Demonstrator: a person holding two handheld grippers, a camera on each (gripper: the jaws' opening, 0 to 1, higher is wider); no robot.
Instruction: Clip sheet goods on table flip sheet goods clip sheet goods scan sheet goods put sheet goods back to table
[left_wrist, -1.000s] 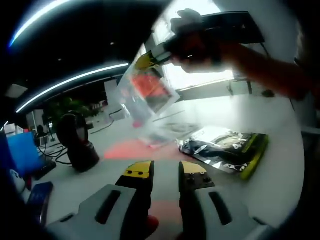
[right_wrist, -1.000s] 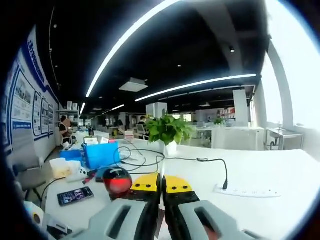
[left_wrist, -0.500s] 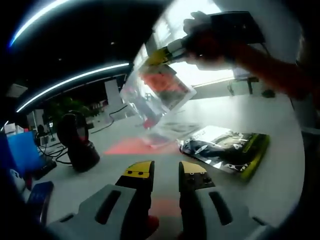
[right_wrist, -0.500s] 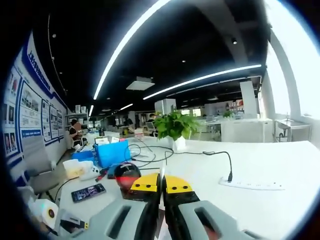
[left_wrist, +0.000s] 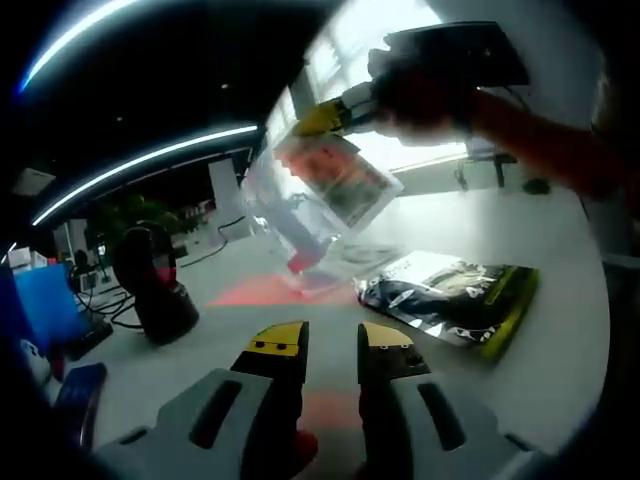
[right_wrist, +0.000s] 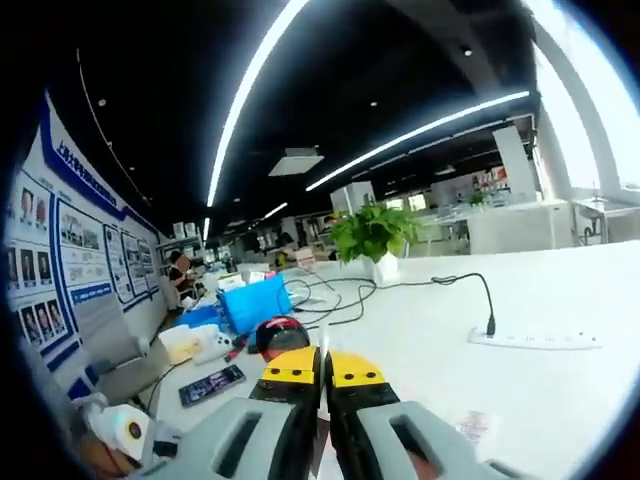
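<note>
In the left gripper view my left gripper (left_wrist: 332, 340) stands open above the white table (left_wrist: 560, 340), its jaws apart with nothing between them. My right gripper (left_wrist: 325, 118), held by a hand, comes in from the upper right, shut on the top edge of a clear sachet (left_wrist: 325, 195) with red print. The sachet hangs in the air, tilted, in front of the black scanner (left_wrist: 150, 280). A red glow (left_wrist: 262, 292) lies on the table beneath it. In the right gripper view my right gripper (right_wrist: 322, 365) pinches a thin pale edge, with the scanner (right_wrist: 282, 333) just beyond.
A dark packet with a yellow-green edge (left_wrist: 455, 300) lies flat on the table to the right. Beyond the scanner I see a phone (right_wrist: 210, 385), a blue box (right_wrist: 258, 300), cables, a potted plant (right_wrist: 375, 235) and a power strip (right_wrist: 540, 340). A person (right_wrist: 180, 272) sits far off.
The sachet in the right gripper has swung and turned to the right, showing more of its printed face. The right gripper view has tilted. The left gripper has not moved.
</note>
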